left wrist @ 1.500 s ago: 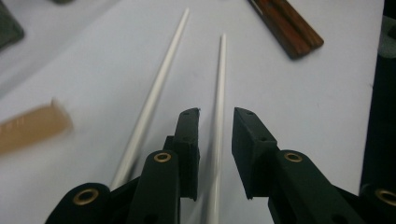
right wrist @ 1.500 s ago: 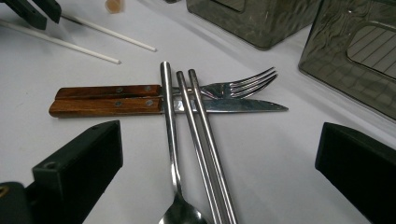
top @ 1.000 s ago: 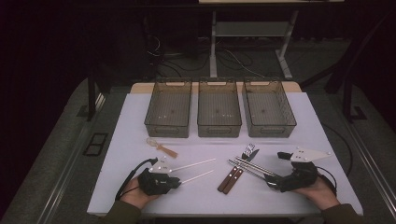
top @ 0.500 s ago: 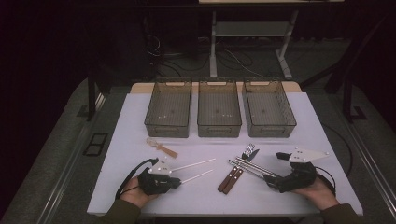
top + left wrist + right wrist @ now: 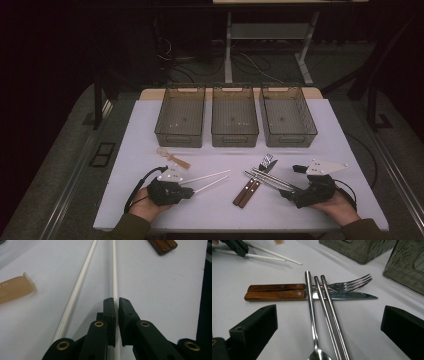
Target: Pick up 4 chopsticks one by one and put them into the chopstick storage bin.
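The left gripper rests low on the table with its jaws clenched on one white chopstick, gripping near its butt end so the long shaft points away toward the bins. The second chopstick lies free just beside it, nearly parallel, which suggests the pair is being taken one at a time. The right gripper hovers with its jaws spread wide and empty, lined up over the metal chopsticks and spoon handle, likely ready to close on them. These lie crossed on top of a wood-handled knife and fork, so they have to come off first. A tan spoon lies apart near the left bin. All three bins stand empty, probably one per kind of utensil.
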Demonstrator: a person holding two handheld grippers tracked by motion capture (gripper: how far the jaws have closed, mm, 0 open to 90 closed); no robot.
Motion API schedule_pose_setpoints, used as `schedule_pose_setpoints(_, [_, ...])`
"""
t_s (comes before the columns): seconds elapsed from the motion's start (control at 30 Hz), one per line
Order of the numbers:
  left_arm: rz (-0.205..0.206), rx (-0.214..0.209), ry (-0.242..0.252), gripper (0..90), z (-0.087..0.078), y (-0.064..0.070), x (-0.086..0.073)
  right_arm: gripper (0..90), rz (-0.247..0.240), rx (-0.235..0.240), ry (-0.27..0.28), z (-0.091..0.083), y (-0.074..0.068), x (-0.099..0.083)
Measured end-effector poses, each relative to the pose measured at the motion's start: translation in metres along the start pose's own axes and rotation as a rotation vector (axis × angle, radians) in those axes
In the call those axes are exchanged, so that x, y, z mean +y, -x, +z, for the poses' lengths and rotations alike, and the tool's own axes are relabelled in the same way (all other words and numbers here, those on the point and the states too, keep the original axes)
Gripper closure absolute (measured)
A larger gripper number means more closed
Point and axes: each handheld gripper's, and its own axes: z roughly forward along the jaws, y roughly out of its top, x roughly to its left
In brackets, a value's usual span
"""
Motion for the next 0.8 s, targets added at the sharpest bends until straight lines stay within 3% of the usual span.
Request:
schedule_pose_setpoints(0.23, [-0.033,0.009,0.027,84.0,-0.001,-0.003,0.006,0.6,-0.003,0.005,-0.019,0.003,-0.002,-0.001])
schedule_pose_setpoints(0.53, [-0.040,0.016,0.051,84.0,-0.003,-0.006,0.012,0.6,-0.004,0.007,-0.017,0.004,-0.001,-0.001])
schedule_pose_setpoints(0.8, [-0.066,0.031,0.101,84.0,-0.013,-0.014,0.018,0.6,0.012,-0.001,-0.005,0.002,0.001,-0.001])
